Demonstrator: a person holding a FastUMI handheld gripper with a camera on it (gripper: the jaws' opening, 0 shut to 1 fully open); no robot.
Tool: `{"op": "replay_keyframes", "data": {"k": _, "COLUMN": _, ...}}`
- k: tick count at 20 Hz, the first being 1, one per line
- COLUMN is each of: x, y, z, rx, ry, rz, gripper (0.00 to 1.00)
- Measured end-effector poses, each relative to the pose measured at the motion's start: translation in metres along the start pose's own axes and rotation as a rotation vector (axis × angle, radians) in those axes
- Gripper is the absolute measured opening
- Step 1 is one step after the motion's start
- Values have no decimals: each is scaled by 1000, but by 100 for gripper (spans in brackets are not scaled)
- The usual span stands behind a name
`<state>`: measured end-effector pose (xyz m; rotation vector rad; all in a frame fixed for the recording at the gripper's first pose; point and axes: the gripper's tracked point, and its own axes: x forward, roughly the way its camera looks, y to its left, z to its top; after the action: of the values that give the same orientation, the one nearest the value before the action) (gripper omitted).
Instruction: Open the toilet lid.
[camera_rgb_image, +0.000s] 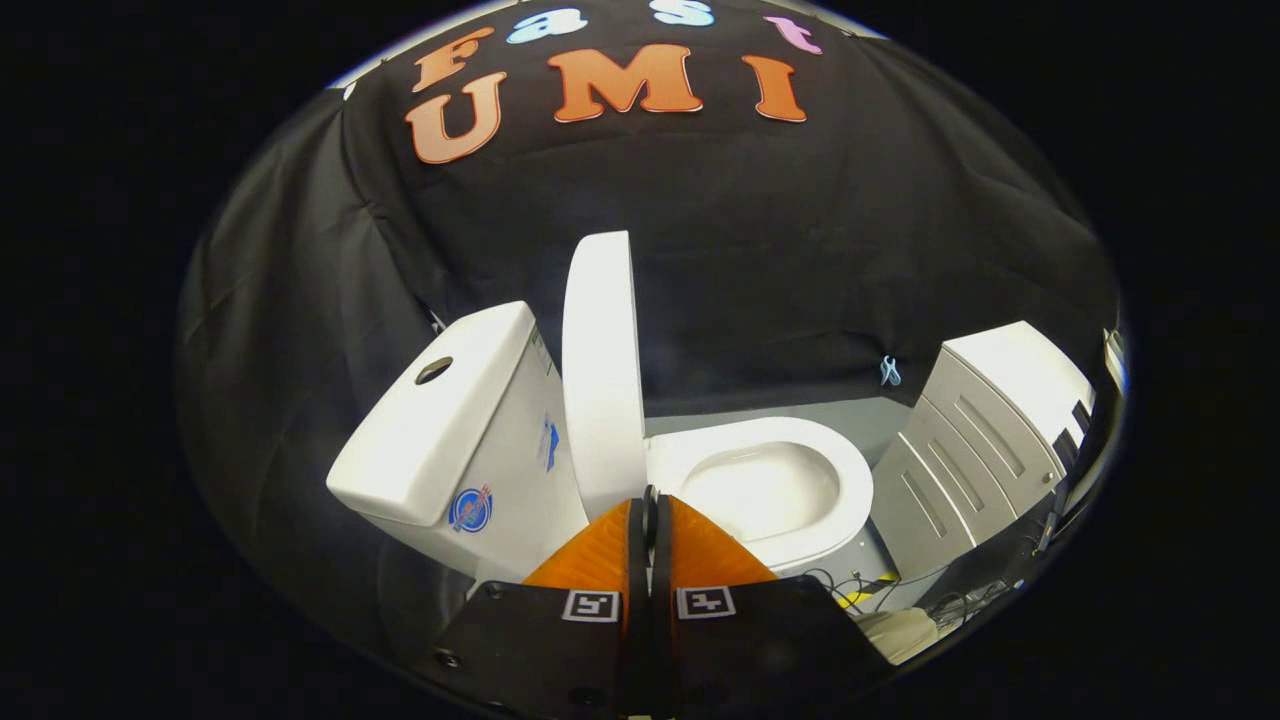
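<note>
Gripper view: toilet lid upright, just beyond closed hand-held gripper.

The fingers cover the lid's lower edge and the near seat rim. The tank hides the hinge. Floor cables are too small to tell.

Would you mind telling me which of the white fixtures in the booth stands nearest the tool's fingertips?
The raised toilet lid, standing upright just ahead of the closed tool. The tank sits behind it, the bowl's seat lies beyond, and the drawer cabinet stands farther off.
</note>
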<state>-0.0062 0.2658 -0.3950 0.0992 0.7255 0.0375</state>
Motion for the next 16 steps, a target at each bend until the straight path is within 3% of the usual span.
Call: {"op": "replay_keyframes", "data": {"k": 16, "x": 0, "y": 69, "z": -15, "rx": -146, "ry": -13, "rz": 53, "gripper": 7}}
